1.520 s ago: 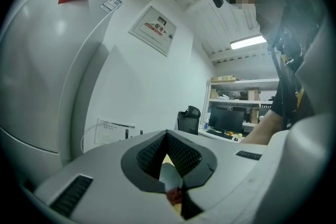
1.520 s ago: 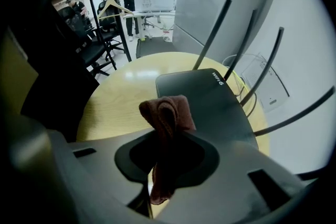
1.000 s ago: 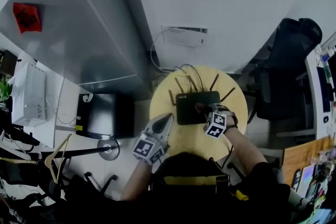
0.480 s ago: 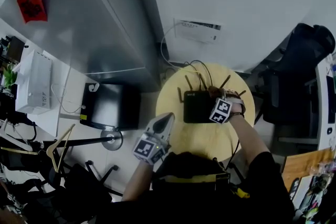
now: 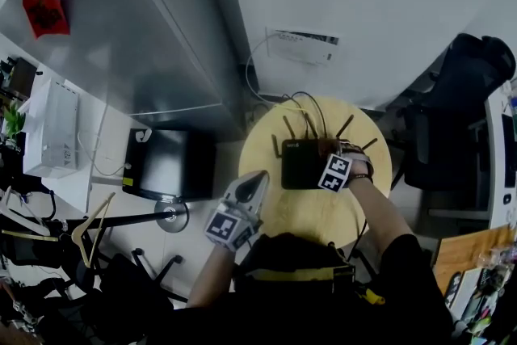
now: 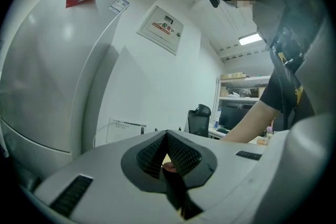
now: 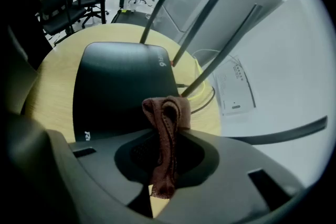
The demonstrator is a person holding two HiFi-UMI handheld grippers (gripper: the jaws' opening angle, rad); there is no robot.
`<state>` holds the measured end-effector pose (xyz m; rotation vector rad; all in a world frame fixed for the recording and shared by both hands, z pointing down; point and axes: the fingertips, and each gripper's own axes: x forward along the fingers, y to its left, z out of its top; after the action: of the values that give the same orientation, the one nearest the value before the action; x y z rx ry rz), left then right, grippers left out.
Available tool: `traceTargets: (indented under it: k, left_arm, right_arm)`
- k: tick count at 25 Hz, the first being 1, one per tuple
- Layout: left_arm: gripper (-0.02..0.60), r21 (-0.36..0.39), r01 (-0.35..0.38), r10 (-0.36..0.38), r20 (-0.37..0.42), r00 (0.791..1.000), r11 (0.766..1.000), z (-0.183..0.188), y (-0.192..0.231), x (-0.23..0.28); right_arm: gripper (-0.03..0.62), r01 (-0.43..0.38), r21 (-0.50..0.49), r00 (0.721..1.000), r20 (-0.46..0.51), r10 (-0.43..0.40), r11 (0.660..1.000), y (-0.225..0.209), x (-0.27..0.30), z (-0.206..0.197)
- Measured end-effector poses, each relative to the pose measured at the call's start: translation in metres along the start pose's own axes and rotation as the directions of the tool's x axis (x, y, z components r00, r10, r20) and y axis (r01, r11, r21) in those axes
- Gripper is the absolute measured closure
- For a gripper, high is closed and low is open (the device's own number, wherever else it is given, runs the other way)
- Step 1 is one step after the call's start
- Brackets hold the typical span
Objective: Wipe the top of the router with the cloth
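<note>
Here crumpled brown cloth (image 7: pixel 167 111) sits over the black router (image 7: pixel 115 81)

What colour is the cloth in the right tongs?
Reddish brown; the cloth shows best in the right gripper view, pinched in the right tongs.

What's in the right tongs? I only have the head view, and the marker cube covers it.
Observer: Right gripper view shows the right tongs clamped on a reddish-brown cloth, with its bunched end sticking out past the tips.
Operator: On the router?
Observer: The bunch sits over the router top, at the corner nearest the antennas. I can't confirm contact.
Operator: Left tongs?
Observer: Left gripper view shows the left tongs with tips together and nothing between them, aimed at the white wall, not the router.
</note>
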<state>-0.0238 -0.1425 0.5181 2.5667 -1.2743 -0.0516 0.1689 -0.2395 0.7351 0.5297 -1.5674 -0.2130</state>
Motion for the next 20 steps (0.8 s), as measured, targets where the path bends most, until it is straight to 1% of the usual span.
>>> traceTargets:
  k: [3, 6, 8, 10, 13, 18, 20]
  left_arm:
    - [0.588, 0.014, 0.015, -0.015, 0.005, 1.0, 1.0, 0.003, -0.001, 0.005]
    - [0.587, 0.015, 0.031, -0.03, -0.014, 0.999, 0.999, 0.003, -0.005, 0.008]
    - [0.588, 0.017, 0.037, -0.037, 0.012, 0.999, 0.999, 0.006, -0.008, 0.011]
    - [0.588, 0.015, 0.043, -0.044, 0.029, 0.999, 0.999, 0.008, -0.011, 0.012]
    - [0.588, 0.001, 0.048, -0.048, 0.012, 0.999, 0.999, 0.003, -0.014, 0.009]
    - [0.588, 0.004, 0.06, -0.06, 0.027, 0.998, 0.998, 0.002, -0.021, 0.008]
    - [0.588, 0.001, 0.072, -0.072, 0.017, 0.997, 0.997, 0.0, -0.025, 0.007]
  right_arm:
    - [0.53, -0.059, -0.018, 0.998, -0.019, 0.059, 0.998, 0.014, -0.002, -0.001]
    - [0.53, -0.104, 0.004, 0.995, -0.004, 0.104, 0.995, 0.021, -0.007, -0.004]
    - [0.53, -0.119, 0.018, 0.993, 0.006, 0.119, 0.993, 0.026, -0.009, -0.008]
    - [0.53, -0.13, 0.03, 0.991, 0.015, 0.129, 0.991, 0.033, -0.013, -0.011]
    - [0.53, -0.133, 0.044, 0.991, 0.031, 0.131, 0.99, 0.045, -0.02, -0.016]
    - [0.53, -0.128, 0.045, 0.991, 0.039, 0.126, 0.991, 0.064, -0.028, -0.024]
    - [0.53, -0.131, 0.046, 0.991, 0.042, 0.129, 0.99, 0.07, -0.031, -0.025]
